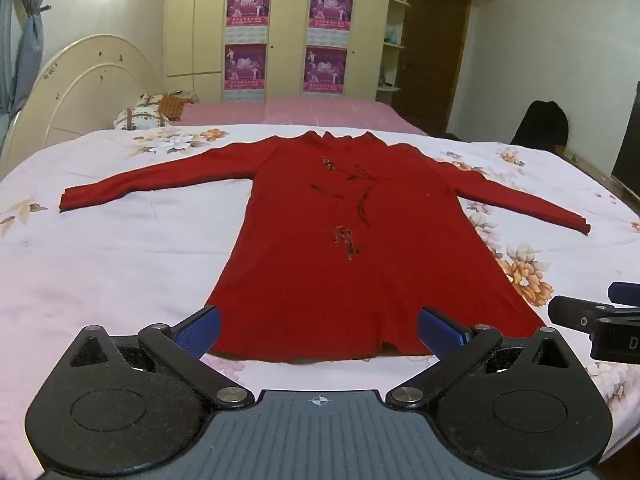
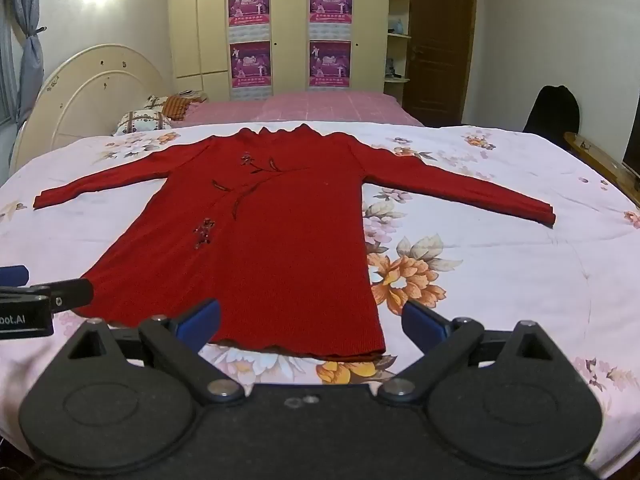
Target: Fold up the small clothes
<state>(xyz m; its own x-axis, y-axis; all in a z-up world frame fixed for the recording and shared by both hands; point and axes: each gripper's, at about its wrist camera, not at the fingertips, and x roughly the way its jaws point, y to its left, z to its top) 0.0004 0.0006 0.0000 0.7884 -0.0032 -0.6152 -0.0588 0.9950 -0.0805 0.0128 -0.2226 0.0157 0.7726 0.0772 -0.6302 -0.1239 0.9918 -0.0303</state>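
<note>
A red long-sleeved knit dress [image 1: 320, 248] [image 2: 264, 248] with dark embroidered flowers lies flat and face up on the floral bedspread [image 1: 100, 264] [image 2: 500, 272], collar at the far end, both sleeves spread out sideways. My left gripper [image 1: 319, 330] hovers open just short of the near hem, its blue pads [image 1: 202, 334] apart with nothing between them. My right gripper [image 2: 312, 326] is also open, over the hem's right corner. The right gripper's tip [image 1: 580, 320] shows at the right edge of the left wrist view; the left one's tip [image 2: 48, 300] shows at the left edge of the right wrist view.
A cream headboard [image 1: 80, 92] and patterned pillows [image 1: 140, 116] stand at the far left. Pink bedding [image 1: 312, 114] lies beyond the bedspread. Wardrobe doors with posters [image 1: 288, 32] and a brown door [image 1: 432, 56] fill the back wall. A black bag [image 1: 540, 122] sits at the right.
</note>
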